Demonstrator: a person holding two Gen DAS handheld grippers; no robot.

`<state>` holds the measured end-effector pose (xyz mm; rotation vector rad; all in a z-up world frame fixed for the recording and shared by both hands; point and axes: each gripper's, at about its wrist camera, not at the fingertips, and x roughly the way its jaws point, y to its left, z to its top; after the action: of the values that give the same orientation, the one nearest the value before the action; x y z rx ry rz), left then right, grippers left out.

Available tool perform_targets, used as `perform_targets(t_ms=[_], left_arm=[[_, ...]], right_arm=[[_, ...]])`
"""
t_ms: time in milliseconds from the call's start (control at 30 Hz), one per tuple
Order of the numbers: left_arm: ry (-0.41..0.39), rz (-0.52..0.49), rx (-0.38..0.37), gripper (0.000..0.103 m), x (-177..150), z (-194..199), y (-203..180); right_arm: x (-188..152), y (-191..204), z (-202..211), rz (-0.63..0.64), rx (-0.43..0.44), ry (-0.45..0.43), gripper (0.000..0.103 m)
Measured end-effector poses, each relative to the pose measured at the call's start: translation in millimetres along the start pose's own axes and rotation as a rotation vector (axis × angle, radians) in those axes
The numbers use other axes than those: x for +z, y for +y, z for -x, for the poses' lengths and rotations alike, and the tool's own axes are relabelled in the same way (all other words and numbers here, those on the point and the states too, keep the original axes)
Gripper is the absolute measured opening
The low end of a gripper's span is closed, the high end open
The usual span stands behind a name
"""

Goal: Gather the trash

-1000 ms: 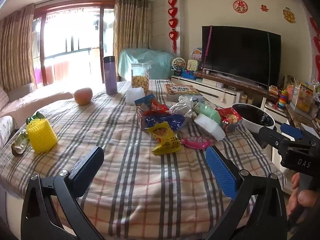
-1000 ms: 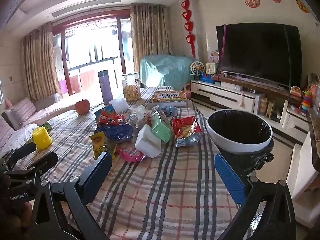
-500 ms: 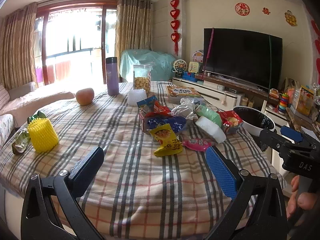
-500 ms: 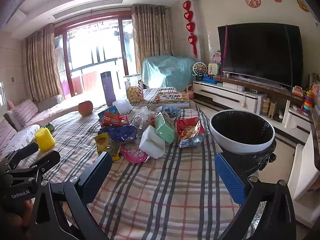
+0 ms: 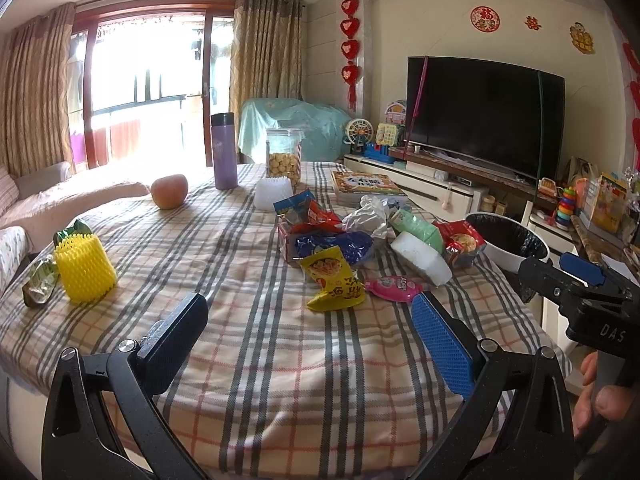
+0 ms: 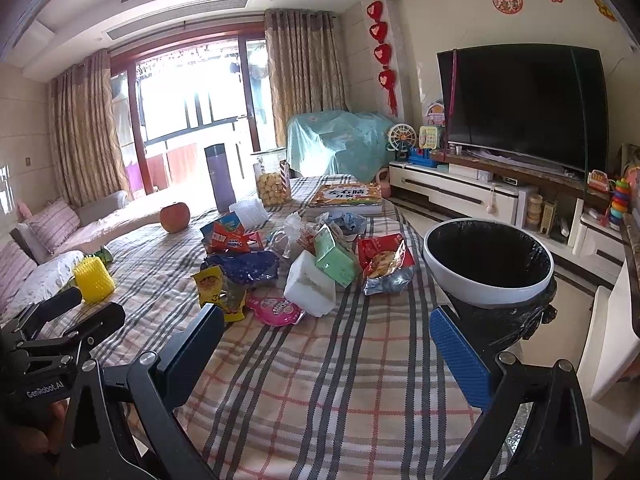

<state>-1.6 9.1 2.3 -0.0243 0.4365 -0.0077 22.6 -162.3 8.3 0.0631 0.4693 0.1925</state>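
Living room, plaid tablecloth [image 5: 248,360] over long table. Trash heaped ahead of both sets of jaws: yellow snack bag [image 5: 334,278] and pink packet [image 5: 394,289] nearest, just beyond left gripper [image 5: 310,334]. Lined bin [image 6: 488,266] off table edge, past right gripper [image 6: 326,350], probably parked there for short drops. Both grippers spread wide, holding nothing. Bin interior visible only from right view; green wrapper [image 5: 38,278] beside yellow mesh sleeve [image 5: 85,266] clear only from left.
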Motion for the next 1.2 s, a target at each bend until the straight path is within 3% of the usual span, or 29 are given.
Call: perform_targets(t_ms=[1200], left_arm=[[0.033,-0.001,-0.004,0.103,-7.7,-12.6,3.0]], right_arm=[[-2.7,-3.1,-4.7,-0.032,0.026,0.019,0.103]])
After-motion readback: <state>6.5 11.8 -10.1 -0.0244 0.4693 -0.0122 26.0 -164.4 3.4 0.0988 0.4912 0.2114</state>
